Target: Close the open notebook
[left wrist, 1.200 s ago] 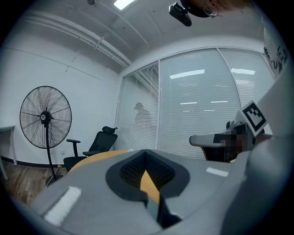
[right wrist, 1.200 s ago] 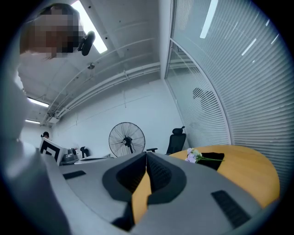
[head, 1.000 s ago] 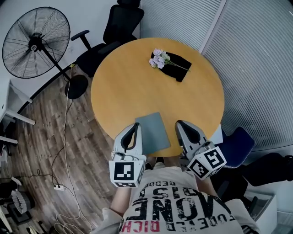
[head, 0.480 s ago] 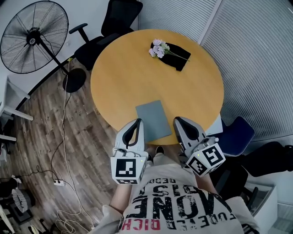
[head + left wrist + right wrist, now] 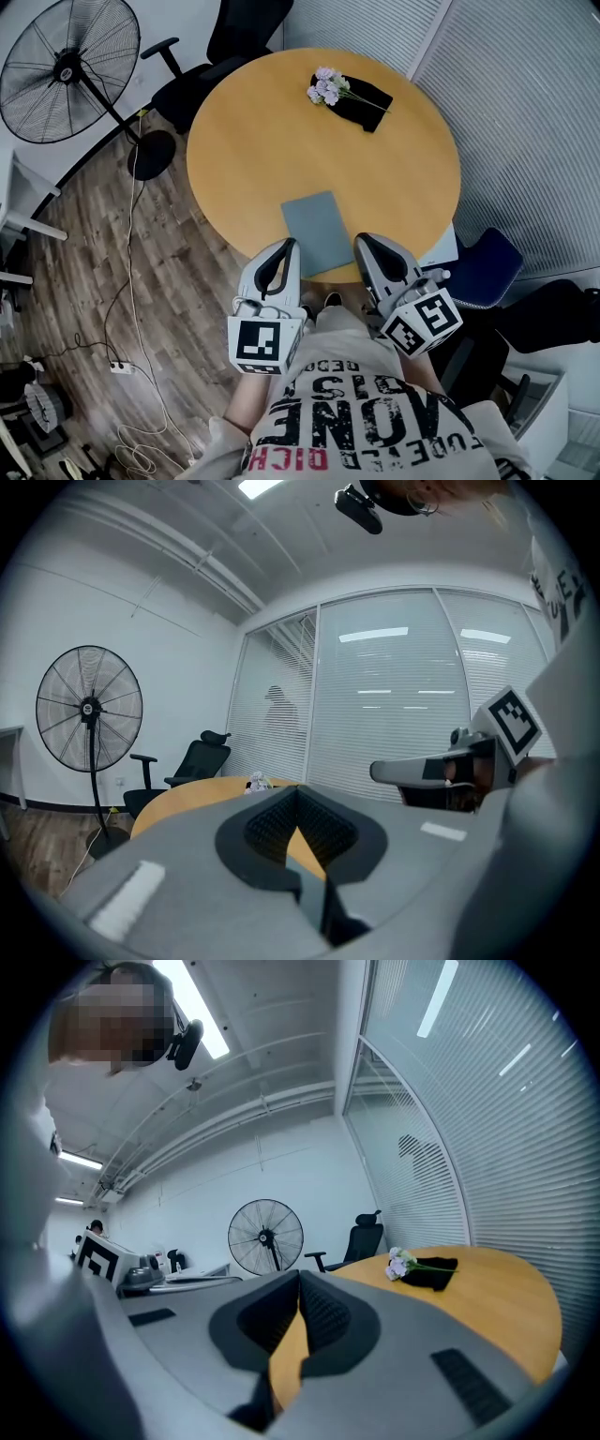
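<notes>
A grey-blue notebook (image 5: 318, 232) lies closed and flat near the front edge of the round wooden table (image 5: 272, 141). My left gripper (image 5: 290, 244) hovers at the table's edge just left of the notebook's near corner, jaws shut with nothing between them (image 5: 298, 790). On the notebook's other side, by its near right corner, my right gripper (image 5: 360, 240) is also shut and empty (image 5: 300, 1275). Neither touches the notebook. The gripper views look level across the tabletop, and the notebook is hidden behind the jaws there.
Purple flowers on a black cloth (image 5: 351, 95) lie at the table's far side. A standing fan (image 5: 67, 67) and a black office chair (image 5: 240, 33) are beyond the table at left. At right a blue chair (image 5: 484, 267) stands by the blinds. Cables trail on the wooden floor.
Both grippers have drawn back toward the person, from beside the notebook's near half to its near corners at the table edge. The notebook stays closed and has not moved.
</notes>
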`<state>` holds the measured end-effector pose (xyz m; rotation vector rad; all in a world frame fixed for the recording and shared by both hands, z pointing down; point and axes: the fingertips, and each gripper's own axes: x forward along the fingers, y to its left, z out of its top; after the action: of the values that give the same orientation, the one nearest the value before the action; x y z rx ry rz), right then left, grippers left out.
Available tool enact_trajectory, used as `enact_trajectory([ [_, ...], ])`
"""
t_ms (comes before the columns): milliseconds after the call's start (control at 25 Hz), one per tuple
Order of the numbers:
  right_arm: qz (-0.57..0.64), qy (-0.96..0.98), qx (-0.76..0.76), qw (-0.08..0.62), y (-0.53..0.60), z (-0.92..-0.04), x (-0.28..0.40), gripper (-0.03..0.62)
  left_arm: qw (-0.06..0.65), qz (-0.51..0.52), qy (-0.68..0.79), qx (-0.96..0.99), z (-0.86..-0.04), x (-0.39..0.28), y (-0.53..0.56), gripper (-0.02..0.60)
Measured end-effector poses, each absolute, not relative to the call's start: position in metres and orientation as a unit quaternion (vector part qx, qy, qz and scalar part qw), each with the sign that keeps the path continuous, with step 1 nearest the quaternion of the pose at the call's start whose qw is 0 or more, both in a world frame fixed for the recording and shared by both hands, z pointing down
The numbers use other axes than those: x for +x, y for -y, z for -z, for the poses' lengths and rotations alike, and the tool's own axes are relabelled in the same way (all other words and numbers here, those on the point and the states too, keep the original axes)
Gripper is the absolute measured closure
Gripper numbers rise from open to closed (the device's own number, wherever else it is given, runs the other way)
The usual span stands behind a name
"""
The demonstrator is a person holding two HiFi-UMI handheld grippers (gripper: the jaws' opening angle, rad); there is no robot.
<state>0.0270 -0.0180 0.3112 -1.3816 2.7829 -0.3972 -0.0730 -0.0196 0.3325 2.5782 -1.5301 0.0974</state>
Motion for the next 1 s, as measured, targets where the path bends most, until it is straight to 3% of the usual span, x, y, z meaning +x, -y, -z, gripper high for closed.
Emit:
enact_trajectory([
  [1000, 0.116, -0.892, -0.437, -0.007, 0.028, -0.312, 0.029, 0.582, 0.069, -0.029, 0.500, 0.863, -0.331, -0.059, 0.032, 0.571],
])
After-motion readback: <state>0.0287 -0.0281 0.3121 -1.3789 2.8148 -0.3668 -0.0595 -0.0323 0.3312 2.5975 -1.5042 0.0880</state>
